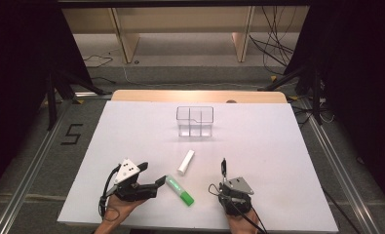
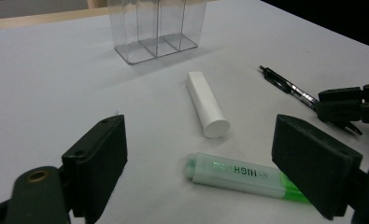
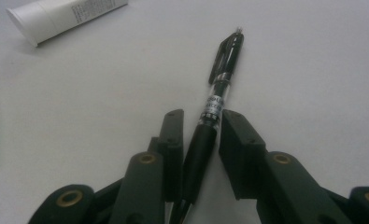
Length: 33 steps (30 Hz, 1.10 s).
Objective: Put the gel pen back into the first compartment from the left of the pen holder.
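Black tongs are seen at the lower left of the high view, the left tongs [image 1: 157,184] standing wide open with nothing pressed between them; in the left gripper view the green highlighter [image 2: 245,177] lies on the white tabletop [image 1: 131,131] between and just beyond the two jaws, untouched. Toward the centre, a white tube [image 1: 185,162] lies flat, and a clear divided organiser [image 1: 195,120] stands upright farther up the frame, its compartments empty. At the lower right, the right tongs [image 1: 223,181] are drawn in around the black pen [image 3: 214,107], which lies along the gap in the right gripper view; the left jaw appears to touch the barrel, while a sliver of gap remains at the right (a full clamp cannot be confirmed).

The step in hand is judged to be the grasping of the pen. Next, a firm squeeze and a lift toward the organiser would be called for.

Counted: one highlighter, one tube, one pen, one organiser, two tongs.
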Each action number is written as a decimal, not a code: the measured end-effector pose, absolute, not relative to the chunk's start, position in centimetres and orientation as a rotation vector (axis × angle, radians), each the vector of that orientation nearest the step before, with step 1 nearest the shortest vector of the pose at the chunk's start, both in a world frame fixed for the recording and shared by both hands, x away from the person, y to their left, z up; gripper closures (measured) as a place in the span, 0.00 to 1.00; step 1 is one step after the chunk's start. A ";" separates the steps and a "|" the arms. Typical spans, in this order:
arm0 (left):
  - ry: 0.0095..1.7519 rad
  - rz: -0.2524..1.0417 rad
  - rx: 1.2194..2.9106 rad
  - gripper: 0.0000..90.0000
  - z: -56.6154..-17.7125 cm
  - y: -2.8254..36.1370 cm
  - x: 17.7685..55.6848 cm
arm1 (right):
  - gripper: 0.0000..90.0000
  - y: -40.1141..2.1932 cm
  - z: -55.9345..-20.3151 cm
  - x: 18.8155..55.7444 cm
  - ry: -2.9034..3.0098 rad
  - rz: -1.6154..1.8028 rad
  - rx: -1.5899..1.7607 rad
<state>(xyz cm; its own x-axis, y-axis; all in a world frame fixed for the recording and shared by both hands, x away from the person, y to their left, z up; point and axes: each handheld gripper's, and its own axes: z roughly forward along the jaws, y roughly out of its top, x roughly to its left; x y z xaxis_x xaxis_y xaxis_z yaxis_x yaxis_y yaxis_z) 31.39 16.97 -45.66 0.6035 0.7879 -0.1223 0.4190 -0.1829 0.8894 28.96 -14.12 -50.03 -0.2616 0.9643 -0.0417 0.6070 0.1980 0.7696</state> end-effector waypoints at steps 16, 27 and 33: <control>0.983 0.450 1.806 0.20 -45.7 17.0 31.4 | 0.82 -13.9 -50.1 28.9 1.945 0.876 1.461; 0.981 0.449 1.805 0.20 -45.6 17.0 31.4 | 0.85 -13.9 -50.1 28.9 1.937 0.874 1.471; 0.981 0.449 1.805 0.20 -45.6 17.0 31.3 | 0.88 -14.0 -50.0 28.9 1.929 0.872 1.481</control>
<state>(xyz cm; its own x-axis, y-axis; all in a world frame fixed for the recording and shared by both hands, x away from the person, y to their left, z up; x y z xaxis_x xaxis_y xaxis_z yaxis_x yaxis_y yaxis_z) 31.35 16.96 -45.65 0.6034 0.7875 -0.1252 0.4193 -0.1797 0.8899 28.94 -13.97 -50.04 -0.2411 0.9698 -0.0373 0.6127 0.1819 0.7691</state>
